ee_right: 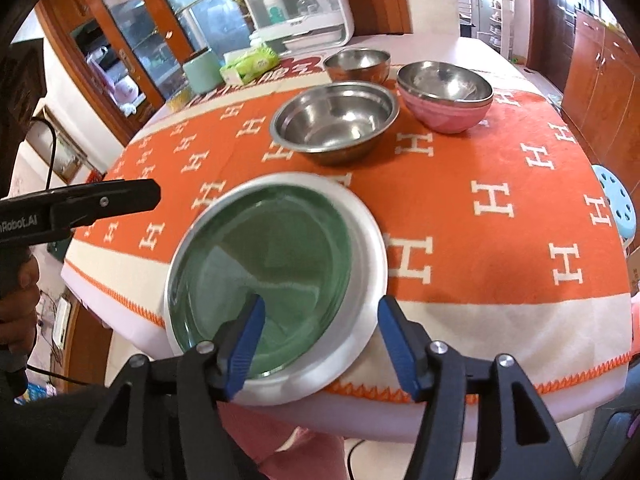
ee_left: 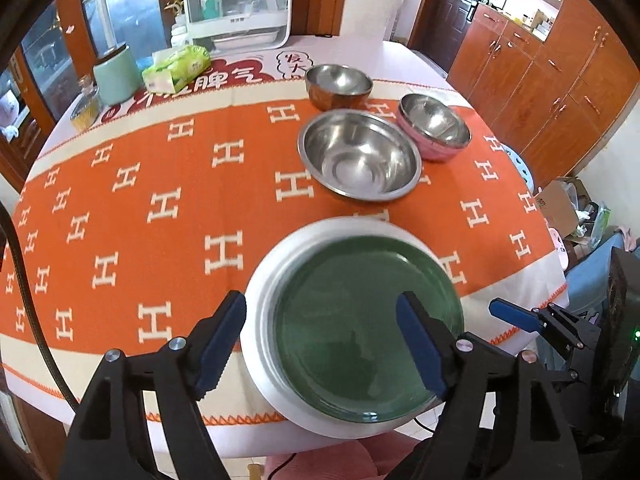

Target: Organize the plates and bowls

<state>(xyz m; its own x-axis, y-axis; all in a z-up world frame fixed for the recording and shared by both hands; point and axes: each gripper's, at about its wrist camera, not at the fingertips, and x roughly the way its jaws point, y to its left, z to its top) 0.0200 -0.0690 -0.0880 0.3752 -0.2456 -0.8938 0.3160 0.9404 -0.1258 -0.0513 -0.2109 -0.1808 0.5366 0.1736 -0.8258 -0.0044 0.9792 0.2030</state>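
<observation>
Your left gripper (ee_left: 320, 344) and right gripper (ee_right: 320, 350) hang with fingers spread, pinching nothing, above the green plate (ee_left: 360, 324) on the white plate (ee_left: 264, 280).

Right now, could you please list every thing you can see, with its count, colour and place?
green plate: 1, green, on the white plate, near table edge
white plate: 1, white, under the green plate
steel bowl: 1, silver, behind the plates
pink bowl: 1, pink outside, right of the steel bowl
brown bowl: 1, brown outside, farthest back
tissue pack: 1, green, far left
canister: 1, mint, beside tissues
tablecloth: 1, orange with white H letters
left claw: 1, black and blue, open over plates
right claw: 1, same, open
</observation>
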